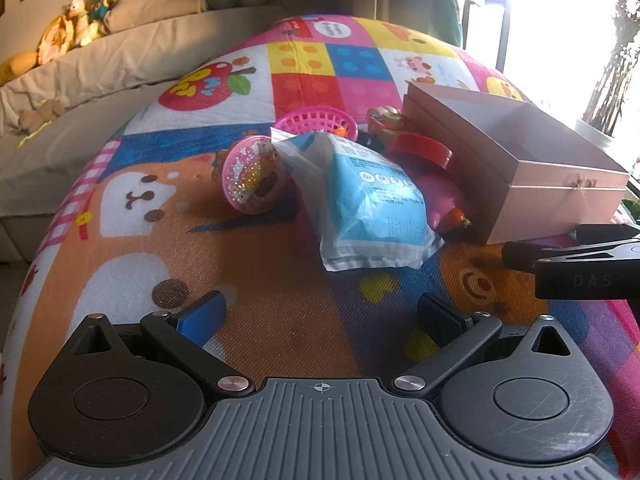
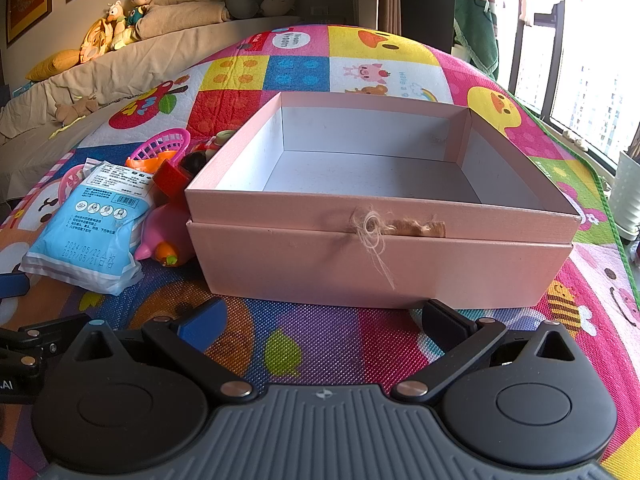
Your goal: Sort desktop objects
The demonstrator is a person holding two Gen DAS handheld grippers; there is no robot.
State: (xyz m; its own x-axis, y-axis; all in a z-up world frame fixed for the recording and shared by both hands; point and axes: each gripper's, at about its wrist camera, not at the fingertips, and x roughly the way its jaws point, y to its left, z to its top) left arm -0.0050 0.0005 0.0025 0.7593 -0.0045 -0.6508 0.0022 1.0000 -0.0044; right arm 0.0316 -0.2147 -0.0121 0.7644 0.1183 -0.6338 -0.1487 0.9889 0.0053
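Note:
A pink open box sits on the colourful play mat, its inside bare; it also shows in the left wrist view. Left of it lies a pile: a blue-and-white packet, a glittery pink round toy, a pink plastic basket, a red piece and a pink toy with an orange tip. My left gripper is open and empty, just short of the packet. My right gripper is open and empty, in front of the box.
The play mat covers the surface. A beige sofa with plush toys runs along the far left. A window and a white pot are at the right. The right gripper's side shows at right in the left wrist view.

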